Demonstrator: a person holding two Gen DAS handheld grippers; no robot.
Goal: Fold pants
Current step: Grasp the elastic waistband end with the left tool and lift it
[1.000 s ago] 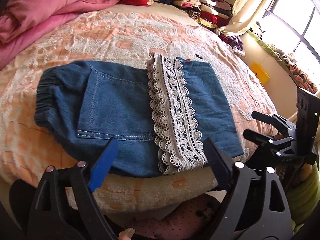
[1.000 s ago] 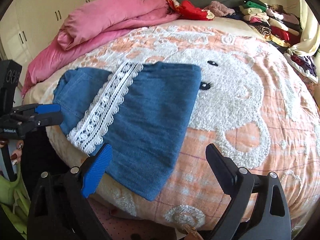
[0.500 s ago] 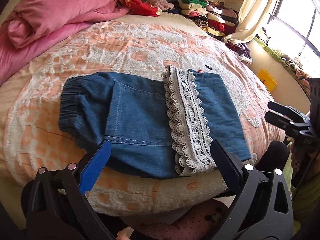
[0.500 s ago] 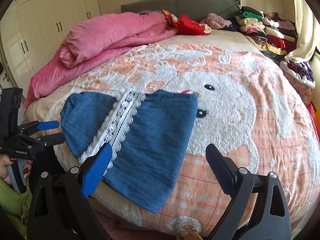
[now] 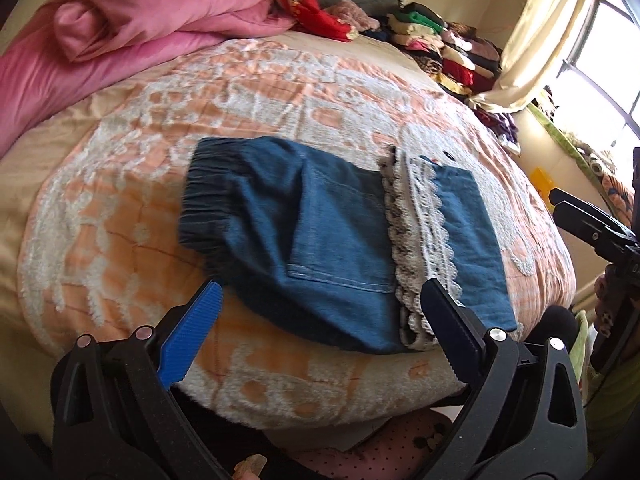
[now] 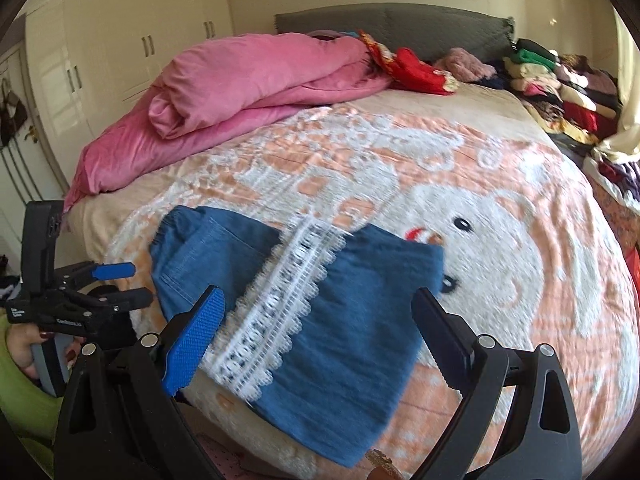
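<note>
Pants [image 5: 340,240], blue denim folded into a compact rectangle, lie at the centre of both frames on the peach-and-white blanket [image 5: 120,208], near its front edge. Pink duvet [image 6: 248,80] is bunched at upper left, stacked clothes [image 6: 560,80] at upper right. White lace trim [image 6: 280,308] crosses the denim diagonally. Left gripper [image 5: 320,308] hangs spread above the near edge, touching nothing; right gripper [image 6: 316,312] is likewise spread wide and empty, at the lower middle of its frame
</note>
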